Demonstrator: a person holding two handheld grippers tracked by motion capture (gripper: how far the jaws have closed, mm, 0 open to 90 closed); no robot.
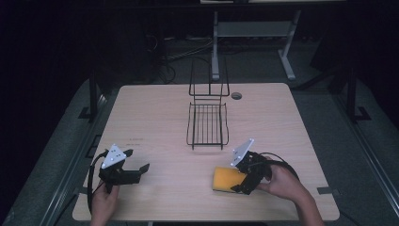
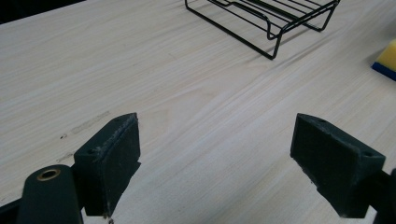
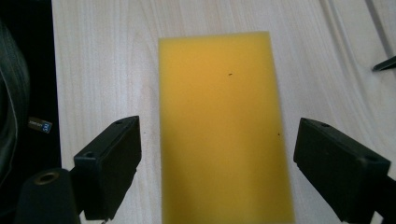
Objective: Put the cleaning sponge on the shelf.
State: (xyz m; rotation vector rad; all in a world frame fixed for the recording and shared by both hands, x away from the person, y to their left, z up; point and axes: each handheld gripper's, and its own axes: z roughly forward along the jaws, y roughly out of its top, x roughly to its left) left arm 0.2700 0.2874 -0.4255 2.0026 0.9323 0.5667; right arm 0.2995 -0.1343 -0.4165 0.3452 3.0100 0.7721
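A yellow sponge (image 1: 226, 179) with a blue underside lies flat on the wooden table (image 1: 160, 117), near the front right. My right gripper (image 1: 241, 184) hovers over its right end, open, one jaw on either side of the sponge (image 3: 223, 126) without touching it. My left gripper (image 1: 139, 170) is open at the front left above bare wood, nothing between its jaws. Its own view catches a corner of the sponge (image 2: 387, 58) at the right edge. A black wire rack (image 1: 207, 123) stands at the table's middle, its tall back pointing away from me.
The wire rack (image 2: 266, 18) lies ahead of my left gripper (image 2: 215, 154). A round cable hole (image 1: 236, 95) sits in the table beyond the rack. The table's near edge (image 3: 53, 93) runs just left of my right gripper (image 3: 217, 158). Metal desk legs stand in the dark background.
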